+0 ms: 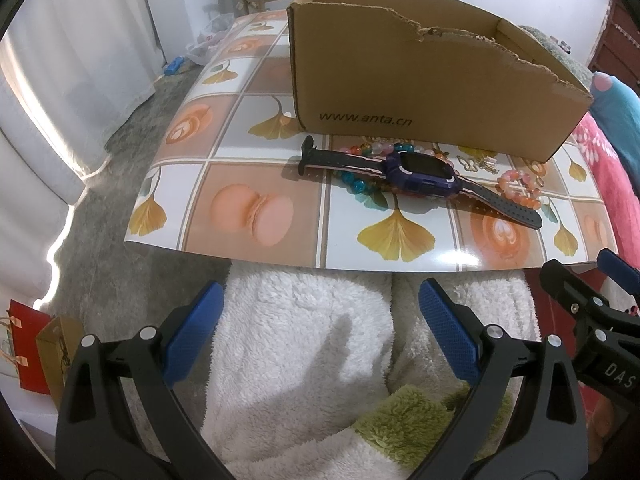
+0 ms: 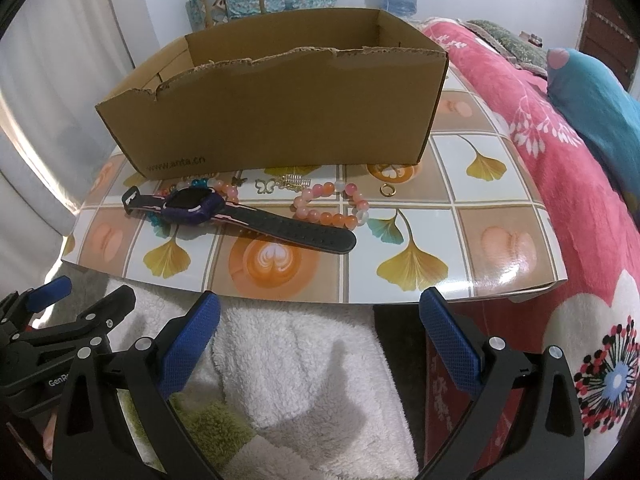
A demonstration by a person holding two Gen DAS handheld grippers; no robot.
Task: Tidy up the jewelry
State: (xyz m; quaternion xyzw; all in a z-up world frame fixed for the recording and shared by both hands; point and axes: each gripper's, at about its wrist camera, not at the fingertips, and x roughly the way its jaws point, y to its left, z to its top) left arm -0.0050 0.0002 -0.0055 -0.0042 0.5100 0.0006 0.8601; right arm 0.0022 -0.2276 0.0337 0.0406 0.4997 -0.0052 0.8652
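Note:
A purple watch with a dark strap (image 1: 420, 172) (image 2: 192, 205) lies on the patterned table in front of an open cardboard box (image 1: 420, 80) (image 2: 280, 120). A multicoloured bead bracelet (image 1: 360, 182) lies partly under the watch. A pink-orange bead bracelet (image 2: 332, 206) (image 1: 520, 190), a gold butterfly chain (image 2: 280, 183) and a gold ring (image 2: 387, 189) lie to its right. My left gripper (image 1: 320, 332) and my right gripper (image 2: 320, 332) are both open and empty, held below the table's near edge over a white fleece.
The tile-patterned table top (image 1: 256, 168) (image 2: 480, 240) ends just ahead of both grippers. A pink floral blanket (image 2: 580, 220) lies to the right. Grey floor (image 1: 100, 220), white curtains and a red paper bag (image 1: 24, 344) are on the left.

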